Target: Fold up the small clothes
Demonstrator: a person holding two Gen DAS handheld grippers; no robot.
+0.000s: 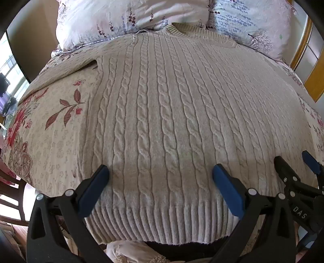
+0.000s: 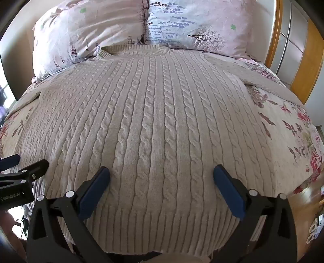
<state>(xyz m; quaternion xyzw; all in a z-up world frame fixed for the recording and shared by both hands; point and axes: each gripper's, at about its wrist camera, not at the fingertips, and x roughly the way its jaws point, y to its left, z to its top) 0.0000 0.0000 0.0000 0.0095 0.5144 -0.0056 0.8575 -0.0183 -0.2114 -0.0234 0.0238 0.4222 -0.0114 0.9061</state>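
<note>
A cream cable-knit sweater [image 1: 166,113] [image 2: 154,121] lies flat on the bed, collar toward the pillows, ribbed hem toward me. Its sleeves spread out to both sides. My left gripper [image 1: 161,172] hovers open over the hem's left part, blue pads wide apart, nothing between them. Over the hem's right part my right gripper [image 2: 162,173] also stands open and empty. In the left wrist view the right gripper [image 1: 293,163] shows at the right edge. The left gripper [image 2: 22,163] shows at the left edge of the right wrist view.
A floral quilt [image 1: 50,125] [image 2: 289,129] covers the bed. Two patterned pillows [image 1: 113,18] [image 2: 202,24] lie beyond the collar. A wooden wardrobe frame [image 2: 303,66] stands at the right, and a wooden chair [image 1: 12,194] sits by the bed's left edge.
</note>
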